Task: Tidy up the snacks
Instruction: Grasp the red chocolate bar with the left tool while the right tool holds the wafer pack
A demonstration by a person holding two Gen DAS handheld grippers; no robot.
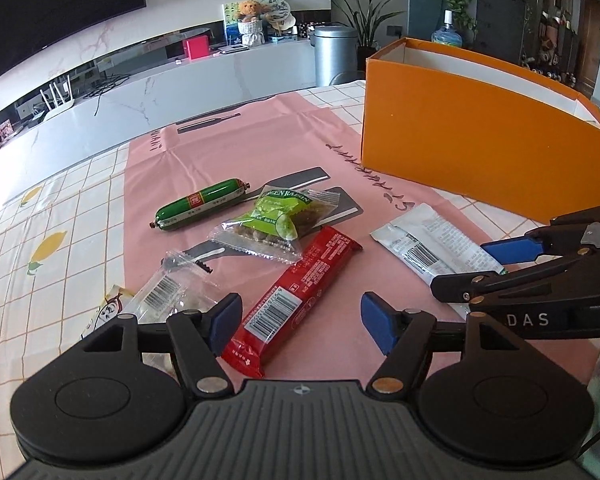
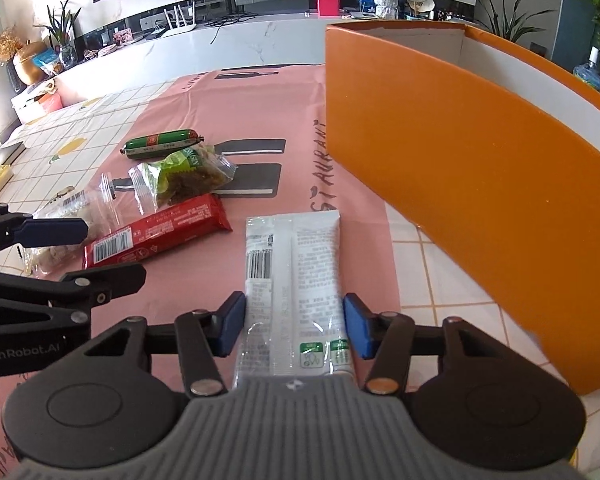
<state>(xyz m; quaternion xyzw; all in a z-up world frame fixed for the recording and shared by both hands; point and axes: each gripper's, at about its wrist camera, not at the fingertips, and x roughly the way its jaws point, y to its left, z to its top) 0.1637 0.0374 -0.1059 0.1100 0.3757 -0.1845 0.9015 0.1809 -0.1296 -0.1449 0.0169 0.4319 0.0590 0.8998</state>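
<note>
Right gripper (image 2: pixel 294 326) straddling the near end of the flat white foil snack packet (image 2: pixel 292 264), blue pads (image 2: pixel 232 326) at its two long edges — closed on it or only just beside it, cannot tell. Packet lying flat on the pink printed table mat (image 2: pixel 260 128), just beside the tall orange cardboard box (image 2: pixel 480 184). Probably light, thin and floppy, with slick film likely to slide or buckle; best pinched across the width near the sealed end, gently. Left gripper (image 1: pixel 298 322) spread wide and empty, hovering low over the long red wrapped snack bar (image 1: pixel 296 292) — likely stiffer, easy to take at mid-length. Both tools tilted steeply down toward the mat, side by side, close together.
</note>
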